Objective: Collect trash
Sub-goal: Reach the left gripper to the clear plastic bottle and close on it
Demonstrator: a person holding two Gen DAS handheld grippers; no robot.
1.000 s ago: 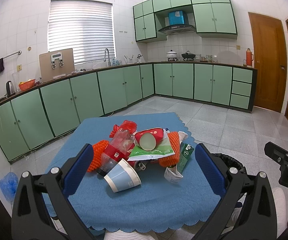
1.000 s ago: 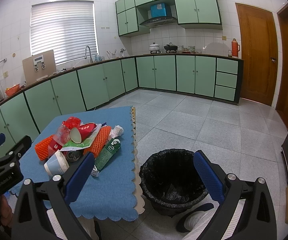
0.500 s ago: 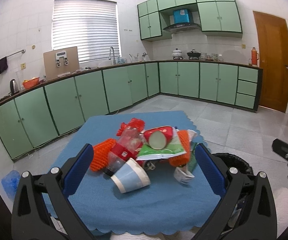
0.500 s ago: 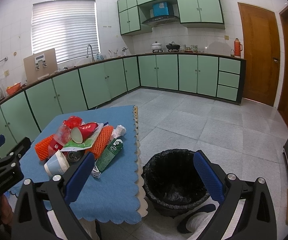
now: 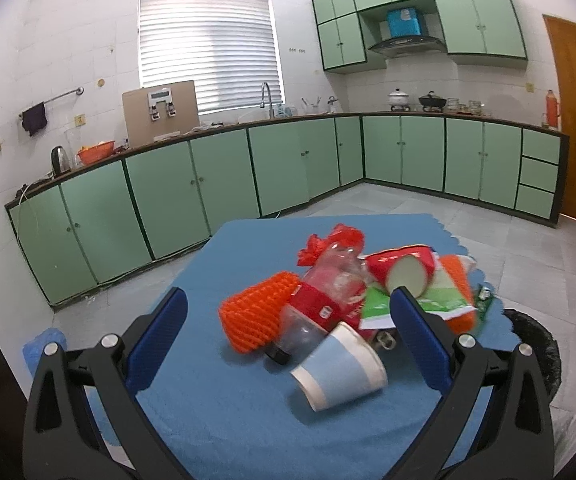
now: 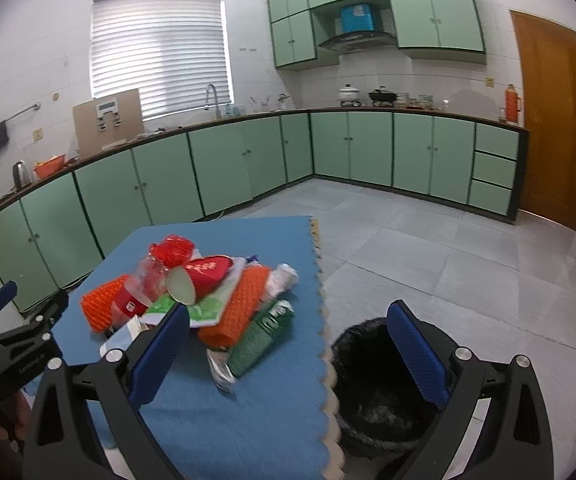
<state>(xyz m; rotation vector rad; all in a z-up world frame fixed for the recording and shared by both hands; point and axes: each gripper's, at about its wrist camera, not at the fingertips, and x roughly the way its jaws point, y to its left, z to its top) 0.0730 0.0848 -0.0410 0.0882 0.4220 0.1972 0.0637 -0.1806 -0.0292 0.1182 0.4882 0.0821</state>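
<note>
A pile of trash lies on a blue-covered table [image 5: 224, 412]: a blue paper cup [image 5: 338, 368] on its side, a clear plastic bottle with a red label [image 5: 320, 300], orange foam netting [image 5: 258, 312], a red paper cup [image 5: 404, 270], a green wrapper [image 5: 436, 300] and a green carton [image 6: 262, 334]. My left gripper [image 5: 288, 344] is open and empty, just short of the blue cup. My right gripper [image 6: 288, 348] is open and empty, above the table's right edge, by the carton. A black-lined trash bin [image 6: 380, 388] stands on the floor to the table's right.
Green cabinets [image 5: 192, 196] line the far walls under a counter with a sink and pots. A wooden door [image 6: 548, 128] is at the right. A blue bag [image 5: 44, 348] lies on the floor left of the table. Grey tiled floor [image 6: 428, 256] stretches beyond.
Both grippers have moved forward and closer to the trash pile; the pile looks larger in both views. The jaws stay open. Nothing on the table has moved.
</note>
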